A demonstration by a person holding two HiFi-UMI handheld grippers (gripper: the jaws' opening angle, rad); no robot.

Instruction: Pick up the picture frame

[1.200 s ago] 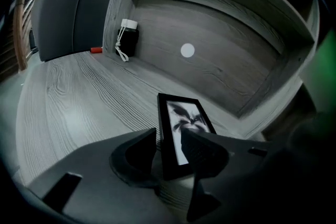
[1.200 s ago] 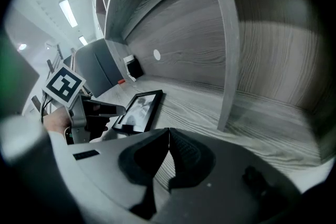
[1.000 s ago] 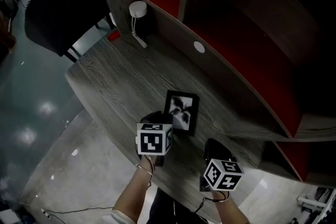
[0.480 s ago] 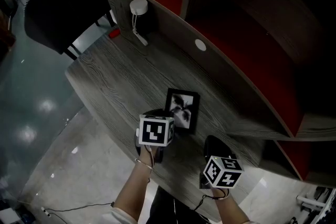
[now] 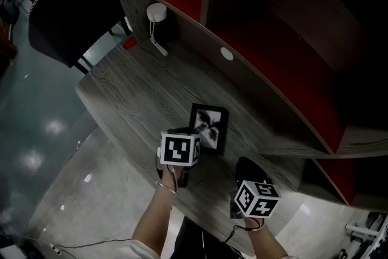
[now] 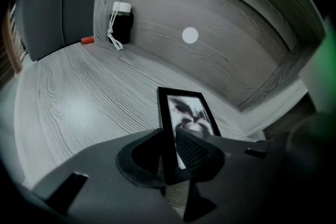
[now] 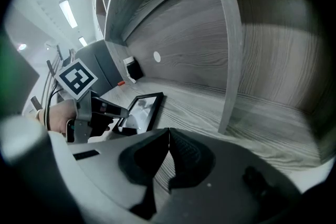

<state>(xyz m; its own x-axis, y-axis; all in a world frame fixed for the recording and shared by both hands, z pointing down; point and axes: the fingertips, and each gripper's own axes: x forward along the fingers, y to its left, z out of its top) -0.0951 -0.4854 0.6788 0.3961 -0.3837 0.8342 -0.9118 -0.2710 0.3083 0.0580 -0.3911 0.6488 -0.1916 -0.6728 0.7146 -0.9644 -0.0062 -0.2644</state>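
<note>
Right gripper [image 7: 168,136]: ribbed pads together, nothing held, over the desk's near edge. Left gripper [image 6: 169,140]: jaws just closed in, clamped on the near edge of the picture frame [image 6: 188,113]. Frame has a thin black rectangular border and a glossy monochrome print, and sits on the grey wood-grain desk [image 5: 136,94]. Behind it: white round disc [image 6: 190,35] on the grained back panel [image 6: 236,23], red-lined shelves [image 5: 273,51] above.

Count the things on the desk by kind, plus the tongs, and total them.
Picture frame: 1
Small red thing: 1
White-topped black gadget: 1
Tongs: 2, left tongs and right tongs
Total: 5
</note>
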